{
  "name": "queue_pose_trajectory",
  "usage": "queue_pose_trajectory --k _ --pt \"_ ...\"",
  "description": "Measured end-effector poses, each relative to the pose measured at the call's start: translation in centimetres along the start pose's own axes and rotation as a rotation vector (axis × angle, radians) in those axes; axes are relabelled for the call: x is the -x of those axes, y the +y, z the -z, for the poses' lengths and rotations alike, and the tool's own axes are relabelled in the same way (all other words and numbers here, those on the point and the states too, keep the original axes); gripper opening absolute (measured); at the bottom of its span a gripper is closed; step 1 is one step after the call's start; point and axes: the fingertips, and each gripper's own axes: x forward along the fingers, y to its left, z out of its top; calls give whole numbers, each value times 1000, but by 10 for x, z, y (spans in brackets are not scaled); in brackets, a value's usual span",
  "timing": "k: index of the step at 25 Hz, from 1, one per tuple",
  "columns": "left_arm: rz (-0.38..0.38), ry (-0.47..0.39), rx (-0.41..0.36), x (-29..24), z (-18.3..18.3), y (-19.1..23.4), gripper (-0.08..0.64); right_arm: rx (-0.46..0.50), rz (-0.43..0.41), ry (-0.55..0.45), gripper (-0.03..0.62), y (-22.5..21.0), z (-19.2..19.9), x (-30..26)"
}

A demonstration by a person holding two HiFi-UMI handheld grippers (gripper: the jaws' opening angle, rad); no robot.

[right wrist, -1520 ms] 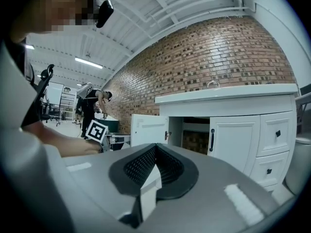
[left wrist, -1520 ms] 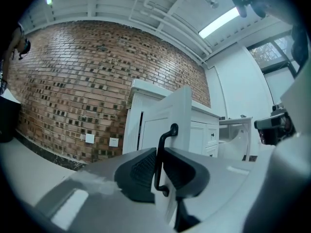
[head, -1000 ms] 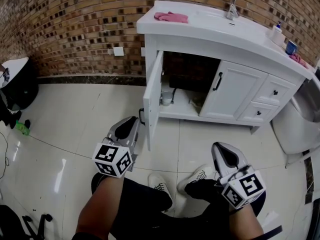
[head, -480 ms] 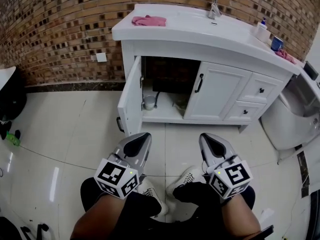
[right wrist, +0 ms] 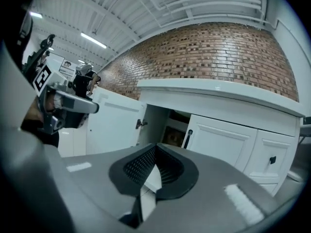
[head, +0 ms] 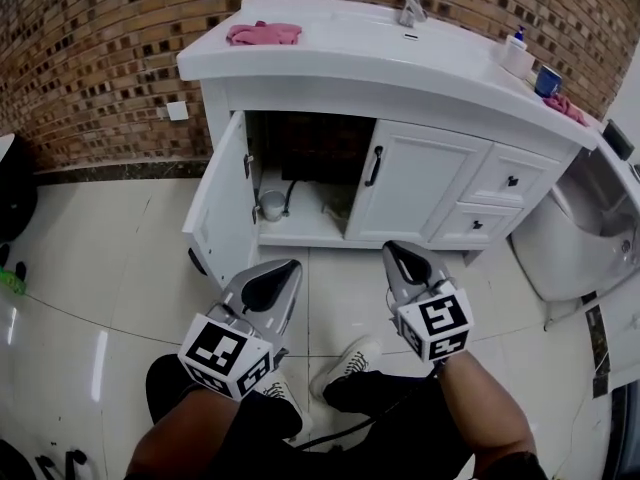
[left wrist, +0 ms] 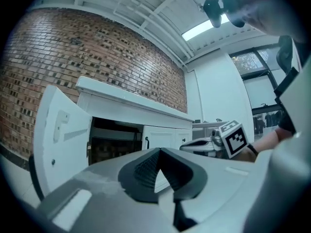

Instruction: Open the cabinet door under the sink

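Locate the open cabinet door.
Head view, left of centre: the open cabinet door stands swung out at the vanity's left end, left of the closed door, beyond the left gripper.

The cabinet door [head: 222, 203] is smooth, the brick wall [head: 100, 48] rough, floor tiles [head: 100, 268] glossy.

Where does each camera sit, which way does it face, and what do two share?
Head view: on the head, steeply down at the sink cabinet; left gripper, right gripper, forearms, shoes show.
Left gripper view: along the left gripper's shut jaws, toward the open door.
Right gripper view: along the right gripper's shut jaws, toward the closed door.
Shared: each gripper view catches the other gripper.
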Motion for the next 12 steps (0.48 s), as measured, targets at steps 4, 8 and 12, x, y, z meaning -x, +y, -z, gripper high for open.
queue_pose_trajectory --k 4,8,12 --pt "7 2 12 -20 1 -5 3 -94 35 -1 8 -36 14 -29" --pt "-15 2 21 -37 0 2 3 -221 17 -8 37 -61 24 -59" --pt "-34 13 30 -54 3 9 3 -228 6 -1 137 -76 28 -92"
